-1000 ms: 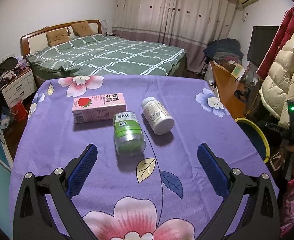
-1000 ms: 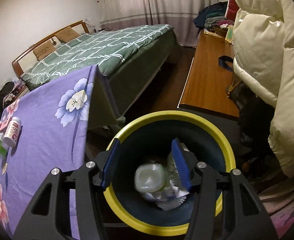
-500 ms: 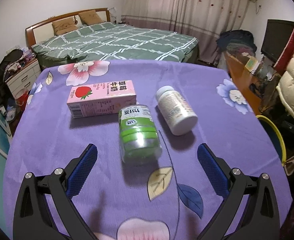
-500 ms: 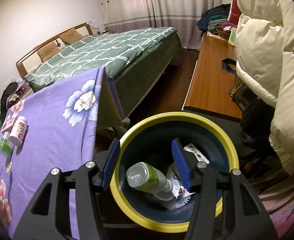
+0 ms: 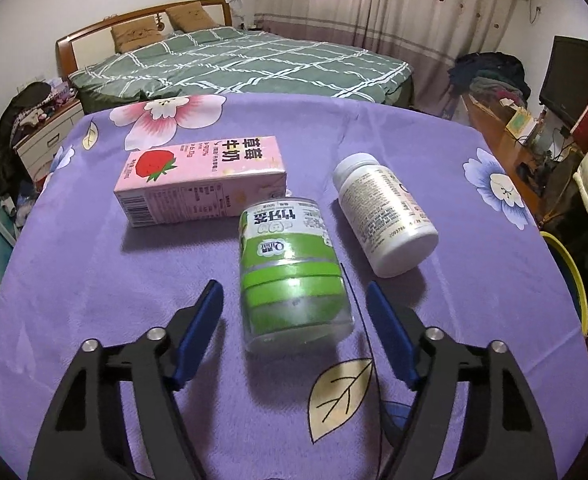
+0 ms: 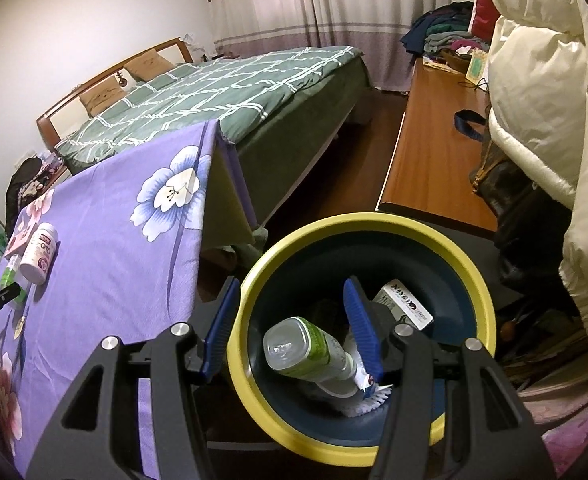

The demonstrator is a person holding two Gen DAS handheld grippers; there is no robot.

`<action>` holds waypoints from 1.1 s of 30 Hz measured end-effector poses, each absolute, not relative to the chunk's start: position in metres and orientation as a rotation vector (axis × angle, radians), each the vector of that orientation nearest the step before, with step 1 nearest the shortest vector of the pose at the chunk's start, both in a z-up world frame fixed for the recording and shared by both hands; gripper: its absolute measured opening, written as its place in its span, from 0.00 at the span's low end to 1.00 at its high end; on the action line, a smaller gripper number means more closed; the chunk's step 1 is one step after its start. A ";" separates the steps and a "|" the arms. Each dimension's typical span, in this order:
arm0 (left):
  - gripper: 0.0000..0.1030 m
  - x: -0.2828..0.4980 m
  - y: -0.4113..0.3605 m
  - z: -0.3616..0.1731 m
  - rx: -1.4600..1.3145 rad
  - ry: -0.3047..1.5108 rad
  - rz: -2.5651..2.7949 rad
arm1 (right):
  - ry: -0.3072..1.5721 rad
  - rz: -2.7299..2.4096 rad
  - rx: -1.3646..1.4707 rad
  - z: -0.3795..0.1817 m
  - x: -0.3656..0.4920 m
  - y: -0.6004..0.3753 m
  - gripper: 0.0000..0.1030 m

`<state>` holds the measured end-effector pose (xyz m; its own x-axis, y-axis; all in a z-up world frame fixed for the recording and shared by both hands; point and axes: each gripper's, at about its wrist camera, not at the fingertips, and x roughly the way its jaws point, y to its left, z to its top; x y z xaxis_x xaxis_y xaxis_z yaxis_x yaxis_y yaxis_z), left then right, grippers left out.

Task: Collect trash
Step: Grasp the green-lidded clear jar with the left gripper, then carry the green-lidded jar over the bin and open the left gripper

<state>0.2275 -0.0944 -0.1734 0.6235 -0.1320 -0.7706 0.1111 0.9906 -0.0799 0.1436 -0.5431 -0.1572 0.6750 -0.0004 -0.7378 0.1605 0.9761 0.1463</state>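
Green jar [image 5: 289,272] lies on its side on the purple tablecloth [image 5: 93,300], base toward the camera, near-centre of the table. Left gripper [image 5: 294,312] straddles its near end; jaws closing, the jar between them, but a gap shows on both sides, so the pads are not yet pressing. The approach along the jar's length looks meant to clamp across its round body.

Just behind the jar, touching or nearly so, a pink milk carton [image 5: 201,180] lies flat. To the right, close but apart, a white pill bottle [image 5: 386,212] lies on its side. All three are probably trash awaiting pickup.

Right gripper [image 6: 289,320] hangs over the yellow-rimmed bin [image 6: 474,280], jaws half open, nothing gripped. The left finger stands outside the rim, the right finger above the inside. Judged: parked there, idle.

Views compared: only the right wrist view shows the bin's contents, a clear bottle with green label [image 6: 310,348], a small box [image 6: 406,304] and white scraps beneath. Only the left view shows the jar's clearance from the pads; the bin appears there as a sliver at the right edge.
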 end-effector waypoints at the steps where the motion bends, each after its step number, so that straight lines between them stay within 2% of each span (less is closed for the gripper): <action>1: 0.67 0.228 -0.095 -0.174 -0.024 0.886 -0.140 | 0.828 -0.090 0.206 -0.158 0.144 -0.543 0.50; 3: 0.61 0.229 -0.096 -0.175 -0.024 0.892 -0.147 | 0.830 -0.087 0.208 -0.159 0.144 -0.542 0.50; 8: 0.52 0.230 -0.097 -0.175 -0.019 0.887 -0.148 | 0.832 -0.082 0.208 -0.160 0.145 -0.540 0.50; 15: 0.51 0.226 -0.097 -0.171 0.006 0.883 -0.174 | 0.832 -0.082 0.207 -0.160 0.145 -0.540 0.50; 26: 0.49 0.200 -0.101 -0.123 0.083 0.845 -0.253 | 0.821 -0.073 0.212 -0.157 0.144 -0.538 0.50; 33: 0.49 0.197 -0.109 -0.132 0.090 0.868 -0.273 | 0.812 -0.069 0.210 -0.153 0.140 -0.539 0.50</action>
